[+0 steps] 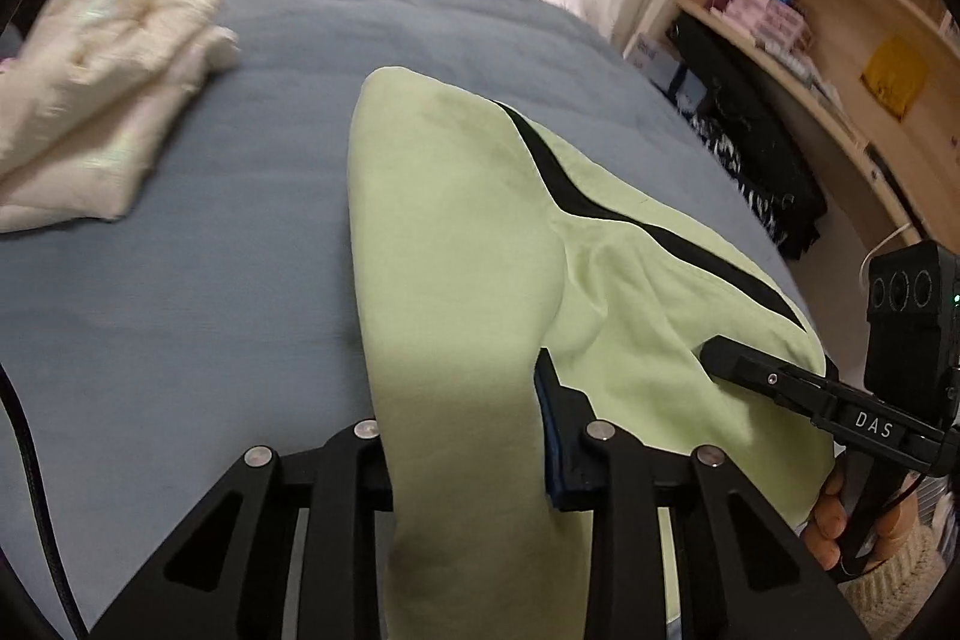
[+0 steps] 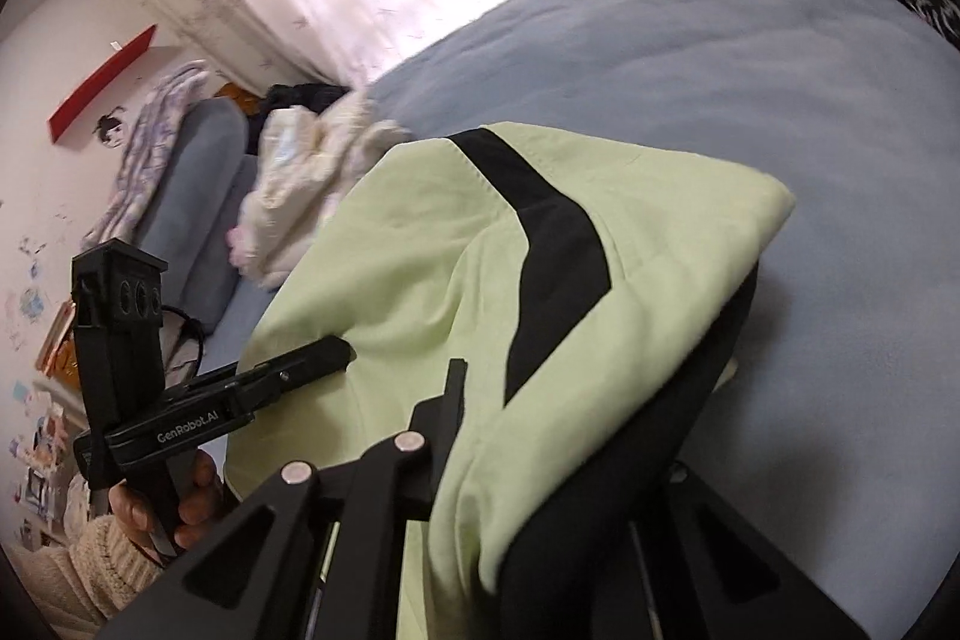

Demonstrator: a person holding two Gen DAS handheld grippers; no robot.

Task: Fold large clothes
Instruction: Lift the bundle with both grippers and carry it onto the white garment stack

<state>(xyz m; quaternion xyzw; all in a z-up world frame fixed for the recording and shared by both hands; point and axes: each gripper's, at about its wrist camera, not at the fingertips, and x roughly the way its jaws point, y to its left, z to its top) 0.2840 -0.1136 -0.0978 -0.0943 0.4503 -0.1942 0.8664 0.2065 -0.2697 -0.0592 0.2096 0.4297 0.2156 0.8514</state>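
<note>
Garment (image 1: 468,244) pinched in left gripper (image 1: 462,436); right gripper (image 2: 528,400) clamps it too.

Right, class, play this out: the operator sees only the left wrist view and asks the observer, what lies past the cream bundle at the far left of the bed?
Observer: A grey-blue cushion with a striped blanket draped over it.
Operator: Anything on the wall there?
Observer: A red shelf is fixed to it.
Operator: And what is under the cloth I am holding?
Observer: The green garment has a broad black layer hanging beneath its near edge.
</note>
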